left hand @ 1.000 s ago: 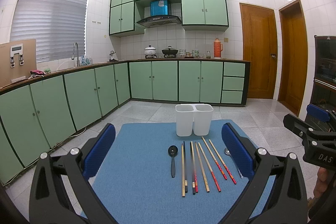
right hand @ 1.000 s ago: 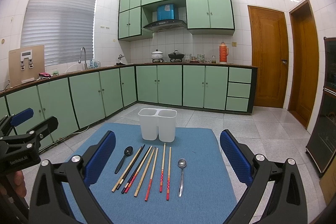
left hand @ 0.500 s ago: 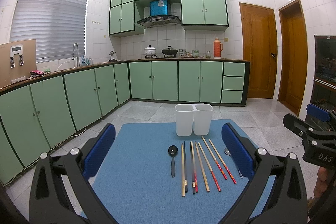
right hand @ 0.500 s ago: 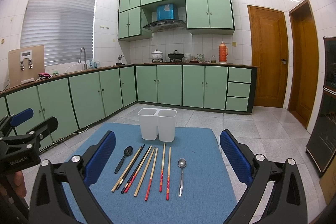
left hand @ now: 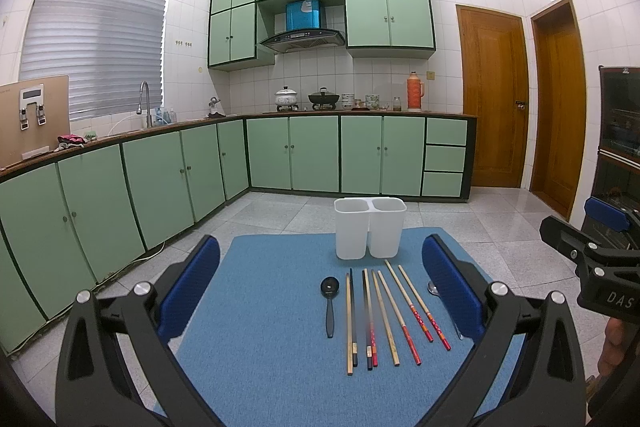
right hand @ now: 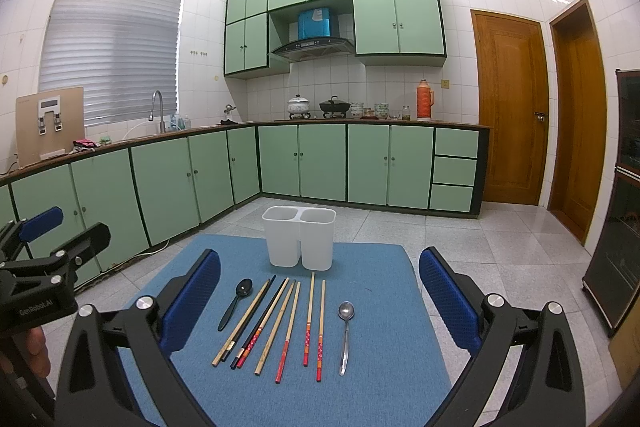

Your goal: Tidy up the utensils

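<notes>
I see green cabinets (left hand: 312, 155) running across the middle of both views, with a blue mat (right hand: 384, 311) filling the lower centre. At the mat's far edge, just above centre frame, stands a white two-compartment holder (right hand: 300, 239), upright, and both its compartments look bare from here. My left gripper (left hand: 320, 291) frames the lower corners of its view, blue pads wide apart and holding nothing; my right gripper (right hand: 320, 295) sits the same way, spread and released. Between the pads, in the lower middle, the chopsticks (right hand: 280, 323) lie in a row on the mat, some plain wood, some dark, some red-tipped, each near its neighbour. A black spoon (right hand: 236, 303) lies at the left end of the row, bowl toward the holder. A metal spoon (right hand: 345, 331) lies at the right end; in the left view it is mostly hidden behind the right pad.
</notes>
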Motion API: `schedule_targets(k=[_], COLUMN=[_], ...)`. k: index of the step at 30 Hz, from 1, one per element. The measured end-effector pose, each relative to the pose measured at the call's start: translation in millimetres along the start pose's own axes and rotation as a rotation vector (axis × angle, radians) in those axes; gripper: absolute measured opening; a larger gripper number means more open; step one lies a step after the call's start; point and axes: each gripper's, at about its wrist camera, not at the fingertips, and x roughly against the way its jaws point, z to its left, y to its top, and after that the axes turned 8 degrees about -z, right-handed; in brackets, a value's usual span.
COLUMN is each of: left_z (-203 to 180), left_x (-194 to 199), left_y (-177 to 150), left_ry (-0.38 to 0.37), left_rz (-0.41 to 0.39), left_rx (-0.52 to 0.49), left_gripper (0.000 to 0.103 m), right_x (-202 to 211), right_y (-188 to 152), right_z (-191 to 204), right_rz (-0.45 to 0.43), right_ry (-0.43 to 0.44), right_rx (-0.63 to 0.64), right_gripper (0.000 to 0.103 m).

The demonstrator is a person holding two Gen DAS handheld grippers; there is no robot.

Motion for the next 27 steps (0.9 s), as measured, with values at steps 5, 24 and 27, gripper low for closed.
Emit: schedule_targets(k=[5,24,27], left_z=[-0.6,15.6,23.3], left_x=[0.0,-35.9,-55.3], left_y=[0.2,-13.9,-21.6], left_ry=[0.001,0.032,0.042], left_rz=[0.0,0.09,0.134], left_rx=[0.0,-0.005,-0.007], left_gripper=[0.098,0.098,0.098], right_x=[-0.1,-33.3,-47.1], right_y=[-0.4,-19.7,-25.0], right_z=[0.0,-13.1,-16.0], right_rz=[0.0,0.077,0.104], right_ry=[0.0,-0.018,-0.026], right_rx=[0.0,-0.001,0.01], right_gripper=[0.097,0.097,0.097])
